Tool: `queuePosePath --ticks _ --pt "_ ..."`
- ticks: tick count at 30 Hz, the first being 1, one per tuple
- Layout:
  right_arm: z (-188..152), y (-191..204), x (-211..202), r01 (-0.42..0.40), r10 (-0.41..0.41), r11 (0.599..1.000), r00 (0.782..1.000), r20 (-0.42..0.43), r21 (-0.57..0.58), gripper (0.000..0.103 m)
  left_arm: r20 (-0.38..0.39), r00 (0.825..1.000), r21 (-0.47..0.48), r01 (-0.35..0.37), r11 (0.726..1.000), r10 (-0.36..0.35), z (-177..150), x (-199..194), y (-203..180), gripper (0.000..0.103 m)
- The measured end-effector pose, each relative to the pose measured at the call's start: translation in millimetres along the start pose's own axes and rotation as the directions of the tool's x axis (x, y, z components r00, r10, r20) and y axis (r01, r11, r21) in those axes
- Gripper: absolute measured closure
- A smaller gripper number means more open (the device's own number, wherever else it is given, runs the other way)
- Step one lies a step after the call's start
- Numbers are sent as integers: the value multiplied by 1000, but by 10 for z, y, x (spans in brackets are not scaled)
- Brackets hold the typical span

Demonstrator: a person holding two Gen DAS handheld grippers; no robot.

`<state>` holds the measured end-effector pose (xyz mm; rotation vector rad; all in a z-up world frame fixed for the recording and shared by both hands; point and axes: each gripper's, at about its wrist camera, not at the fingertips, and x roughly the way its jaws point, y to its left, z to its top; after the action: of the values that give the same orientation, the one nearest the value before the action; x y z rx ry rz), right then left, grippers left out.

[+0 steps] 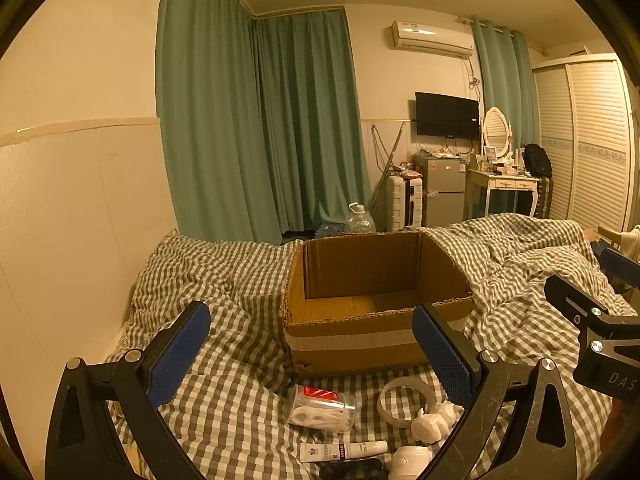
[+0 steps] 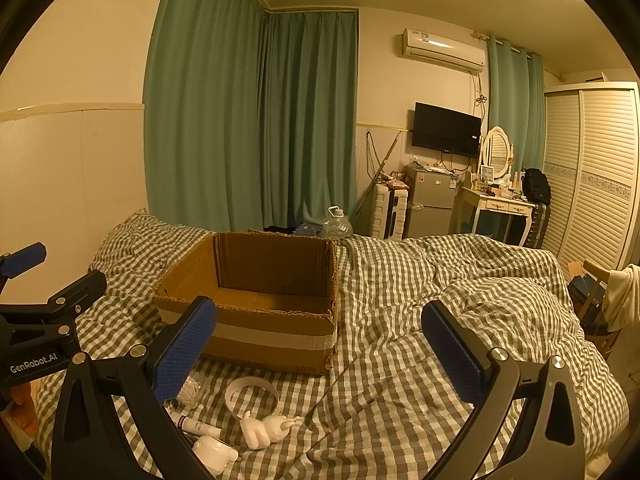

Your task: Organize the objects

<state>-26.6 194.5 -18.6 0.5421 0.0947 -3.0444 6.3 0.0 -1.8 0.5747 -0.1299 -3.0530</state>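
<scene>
Opening step, nothing packed. The left hand-held gripper (image 1: 311, 350) and right hand-held gripper (image 2: 319, 350) were spread wide and empty above the bed (image 2: 420, 320). The cardboard box (image 1: 372, 304) stood empty; the tape roll (image 1: 404, 398), white figurine (image 1: 434, 422) and tube (image 1: 344, 451) lay before it, presumably awaiting a first grasp.

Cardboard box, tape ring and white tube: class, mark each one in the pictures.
cardboard box (image 1: 352, 344): left wrist view, front wall.
tape ring (image 2: 232, 394): right wrist view, left part of the band.
white tube (image 1: 344, 451): left wrist view, middle of the body.
</scene>
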Motion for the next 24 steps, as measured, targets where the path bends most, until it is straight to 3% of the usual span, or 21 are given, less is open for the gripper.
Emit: queuePosePath --ticks 24 --pt "-5 33 -21 -7 7 1000 1000 -2 -18 2 -30 1000 -4 3 1000 -3 -39 40 1 0"
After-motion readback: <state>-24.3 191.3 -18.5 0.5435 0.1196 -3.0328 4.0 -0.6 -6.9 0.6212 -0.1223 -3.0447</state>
